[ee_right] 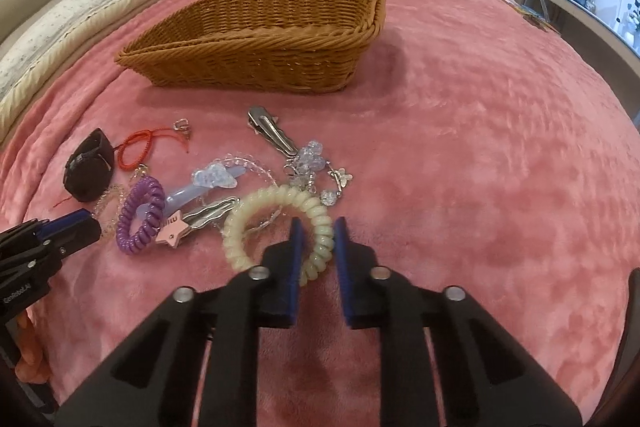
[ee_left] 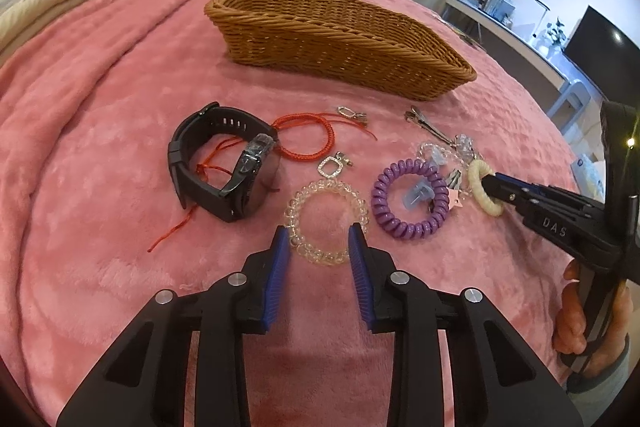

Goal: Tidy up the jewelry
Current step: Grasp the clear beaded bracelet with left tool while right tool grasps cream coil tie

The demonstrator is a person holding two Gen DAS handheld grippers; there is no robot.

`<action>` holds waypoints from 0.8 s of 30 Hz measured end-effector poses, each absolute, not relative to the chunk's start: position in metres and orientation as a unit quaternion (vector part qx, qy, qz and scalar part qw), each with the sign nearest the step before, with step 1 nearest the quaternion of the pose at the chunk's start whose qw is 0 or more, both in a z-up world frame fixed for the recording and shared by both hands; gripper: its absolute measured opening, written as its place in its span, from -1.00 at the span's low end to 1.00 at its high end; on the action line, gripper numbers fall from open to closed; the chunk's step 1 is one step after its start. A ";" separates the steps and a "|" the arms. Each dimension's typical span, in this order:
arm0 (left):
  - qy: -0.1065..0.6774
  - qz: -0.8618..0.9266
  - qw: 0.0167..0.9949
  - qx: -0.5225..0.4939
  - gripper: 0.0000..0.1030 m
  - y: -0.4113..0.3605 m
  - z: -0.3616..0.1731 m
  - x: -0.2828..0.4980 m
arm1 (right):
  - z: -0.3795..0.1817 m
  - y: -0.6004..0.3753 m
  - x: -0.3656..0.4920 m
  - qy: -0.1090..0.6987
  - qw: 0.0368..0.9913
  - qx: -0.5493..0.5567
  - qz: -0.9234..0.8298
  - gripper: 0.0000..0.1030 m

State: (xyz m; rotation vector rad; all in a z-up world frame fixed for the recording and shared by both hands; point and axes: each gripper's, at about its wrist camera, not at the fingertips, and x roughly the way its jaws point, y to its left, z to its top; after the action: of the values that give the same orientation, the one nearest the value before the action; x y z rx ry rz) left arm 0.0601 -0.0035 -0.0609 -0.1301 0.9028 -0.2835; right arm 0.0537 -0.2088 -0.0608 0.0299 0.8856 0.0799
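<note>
Right wrist view shows the right gripper (ee_right: 318, 227) spread, its fingers straddling the near rim of the cream coil hair tie (ee_right: 276, 227) on the pink blanket (ee_right: 480, 187); the wicker basket (ee_right: 256, 67) sits well beyond. The left gripper (ee_left: 320, 239) is also spread, flanking the clear coil bracelet (ee_left: 326, 223). My worry: the cream tie touches the crystal charm cluster (ee_right: 308, 163) and could drag it along.

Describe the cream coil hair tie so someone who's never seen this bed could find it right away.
Start at the wicker basket on the pink blanket and come toward the camera, past the silver clip and clear beads. The cream coil hair tie lies at the right end of the pile, the right gripper straddling its rim. Unlike the purple coil, it's pale and opaque.
</note>
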 end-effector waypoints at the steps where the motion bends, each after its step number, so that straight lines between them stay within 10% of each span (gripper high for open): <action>1: 0.434 -0.134 0.889 -0.060 -0.79 -0.003 -0.061 0.059 | -0.061 -0.209 0.053 0.427 0.903 0.014 0.040 -0.79; 24: 0.356 -0.185 0.913 -0.070 -1.00 -0.004 -0.015 0.041 | 0.012 -0.189 0.030 0.338 0.938 0.001 0.080 -0.81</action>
State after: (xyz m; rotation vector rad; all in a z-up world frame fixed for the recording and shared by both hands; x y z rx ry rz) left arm 0.0408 -0.0043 -0.0149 -0.1446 0.7329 -0.3814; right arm 0.0305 -0.1893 0.0120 0.0022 0.6897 0.1633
